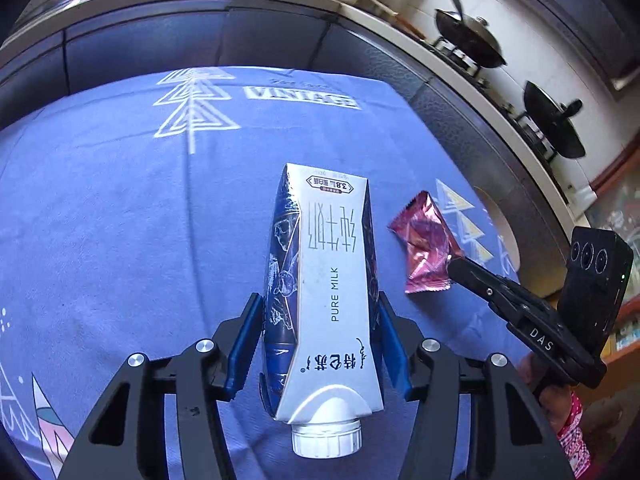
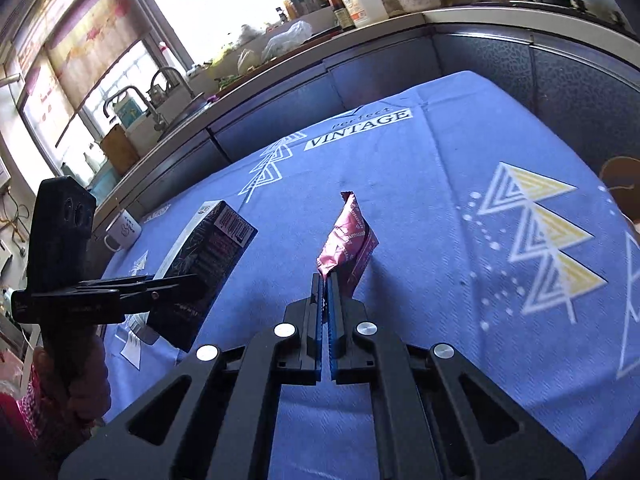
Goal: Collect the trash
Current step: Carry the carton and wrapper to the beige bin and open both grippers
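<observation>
A white-and-blue "PURE MILK" carton [image 1: 324,280], cap toward six o'clock, is held above the cloth, with a crinkled pink foil wrapper [image 1: 426,246] at its three o'clock, pinched at one corner.

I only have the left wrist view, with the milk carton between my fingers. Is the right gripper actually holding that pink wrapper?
Observer: Yes. In the right wrist view the right gripper is shut on the pink wrapper, pinching its lower edge.
Operator: Is the carton off the table?
Observer: It looks lifted. The milk carton hangs tilted in the left gripper above the blue tablecloth.
Operator: Anything else on the table I can't see?
Observer: A white mug stands near the cloth's far left edge, beyond the carton.
</observation>
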The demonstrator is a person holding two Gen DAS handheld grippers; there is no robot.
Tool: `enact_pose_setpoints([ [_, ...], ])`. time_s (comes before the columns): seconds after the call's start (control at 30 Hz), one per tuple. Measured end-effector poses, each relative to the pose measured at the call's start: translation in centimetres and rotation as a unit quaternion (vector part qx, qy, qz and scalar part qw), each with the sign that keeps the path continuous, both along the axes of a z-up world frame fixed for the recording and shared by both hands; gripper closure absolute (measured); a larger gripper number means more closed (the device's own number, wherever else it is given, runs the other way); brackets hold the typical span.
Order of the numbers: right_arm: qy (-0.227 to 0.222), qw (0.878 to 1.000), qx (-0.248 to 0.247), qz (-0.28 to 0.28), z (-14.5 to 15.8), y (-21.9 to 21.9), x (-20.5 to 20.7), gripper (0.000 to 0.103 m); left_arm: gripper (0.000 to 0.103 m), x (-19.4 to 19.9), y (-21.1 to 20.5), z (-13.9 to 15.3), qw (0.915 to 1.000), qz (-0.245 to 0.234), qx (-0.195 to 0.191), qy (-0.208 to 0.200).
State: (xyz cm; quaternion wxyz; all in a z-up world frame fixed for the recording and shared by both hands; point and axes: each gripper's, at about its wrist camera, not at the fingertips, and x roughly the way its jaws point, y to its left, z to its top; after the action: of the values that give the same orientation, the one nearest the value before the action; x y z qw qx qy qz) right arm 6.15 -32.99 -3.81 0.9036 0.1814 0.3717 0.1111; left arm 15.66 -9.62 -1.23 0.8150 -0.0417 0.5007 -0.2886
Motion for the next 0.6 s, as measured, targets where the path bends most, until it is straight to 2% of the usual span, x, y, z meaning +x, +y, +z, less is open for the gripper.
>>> enact_pose_setpoints([
  [0.23, -0.019, 0.997, 0.029, -0.074, 0.3, -6.1, -5.4, 0.101, 0.047, -2.4, -6.2, 0.4, 0.9972, -0.074, 0.009, 0.003],
  [0.4, -0.039, 0.991, 0.056, -0.115, 1.1, -10.5, -6.4, 0.101, 0.047, -3.2, -11.2, 0.8, 0.9929, -0.117, 0.015, 0.005],
  [0.6, -0.071, 0.983, 0.042, -0.162, 2.8, -16.1, -7.4, 0.101, 0.047, -2.6, -18.7, 2.4, 0.9860, -0.166, 0.015, -0.002],
])
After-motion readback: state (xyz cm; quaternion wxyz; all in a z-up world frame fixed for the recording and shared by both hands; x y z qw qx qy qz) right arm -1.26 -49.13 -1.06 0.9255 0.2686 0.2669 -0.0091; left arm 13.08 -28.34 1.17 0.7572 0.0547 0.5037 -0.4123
